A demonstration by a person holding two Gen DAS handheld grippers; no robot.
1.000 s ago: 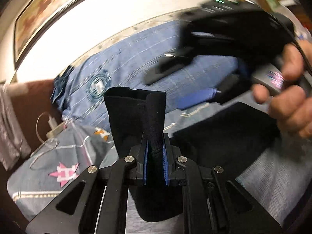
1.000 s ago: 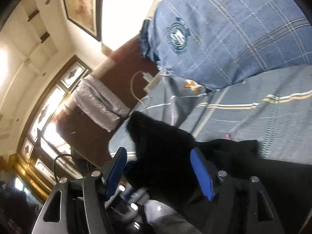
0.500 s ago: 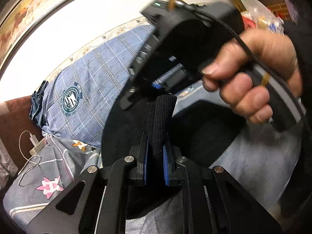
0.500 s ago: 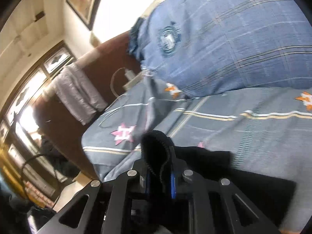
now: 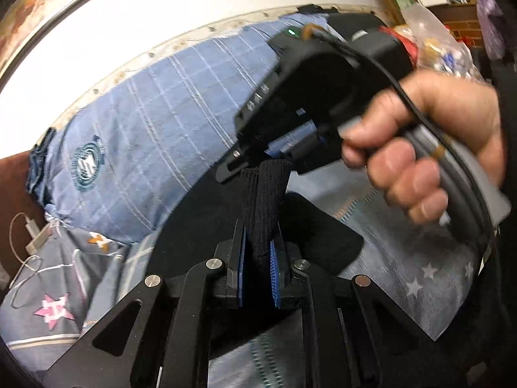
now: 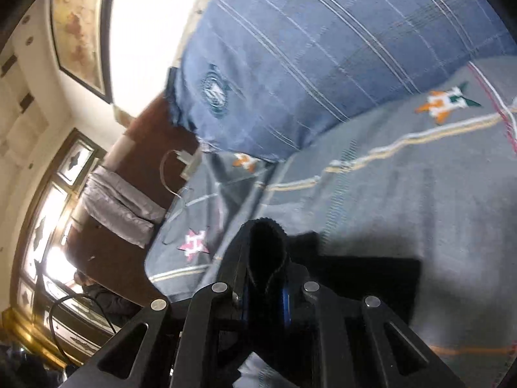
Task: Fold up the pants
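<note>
Underneath, a star-patterned bedspread point(image 6: 404, 194); both grippers point(image 5: 258, 252) point(image 6: 266, 278) clenched on black pants point(image 5: 194, 223).

From my left wrist view, the black knit pants point(image 5: 263, 213) bunch up between the left gripper's point(image 5: 258, 270) blue pads, so I can't see how much cloth sits inside. The right gripper point(image 5: 258, 161) hides its own fingertips behind its black housing. The person's right hand point(image 5: 429, 148) is motion-blurred. In my right view, the right gripper point(image 6: 266, 283) buries its pads in dark fabric, and the pants point(image 6: 365, 278) run off under its frame.
</note>
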